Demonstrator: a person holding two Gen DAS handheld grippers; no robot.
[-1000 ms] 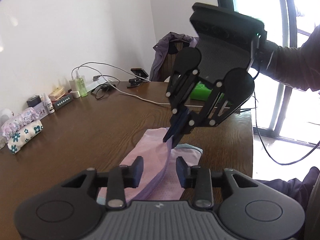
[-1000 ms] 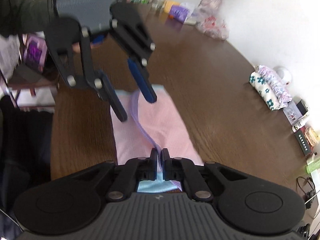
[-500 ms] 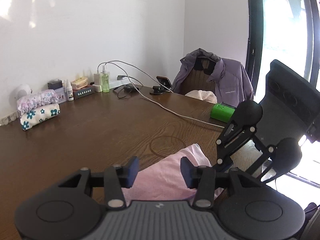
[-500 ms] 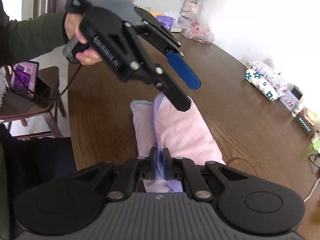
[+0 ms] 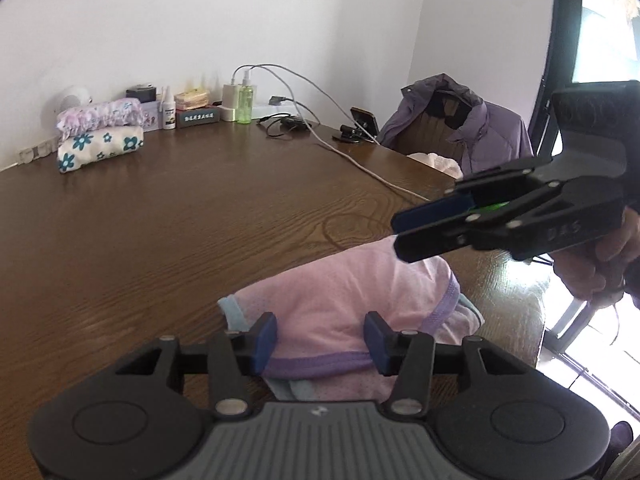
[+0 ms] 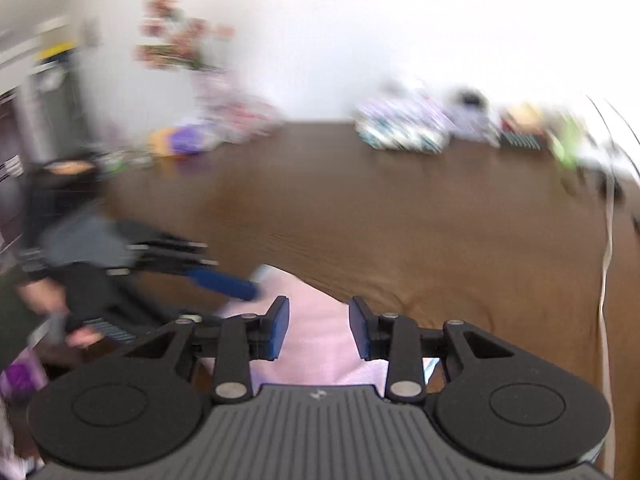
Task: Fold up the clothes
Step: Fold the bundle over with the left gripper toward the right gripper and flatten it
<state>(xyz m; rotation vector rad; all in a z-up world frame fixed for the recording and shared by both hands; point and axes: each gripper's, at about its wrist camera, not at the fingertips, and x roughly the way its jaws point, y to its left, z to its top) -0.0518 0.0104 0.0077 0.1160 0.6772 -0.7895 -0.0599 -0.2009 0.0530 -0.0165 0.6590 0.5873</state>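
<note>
Left gripper (image 5: 320,338) low in frame, jaws just parting, empty over the pink garment (image 5: 340,292) on the wooden table (image 5: 200,216) — right gripper (image 6: 318,328) freshly released too. Best smooth that purple-edged fold flat before regrasping.

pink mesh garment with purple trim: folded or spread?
Folded. The pink mesh garment with purple trim lies doubled into a compact bundle on the brown wooden table, purple hem over a lower layer.
</note>
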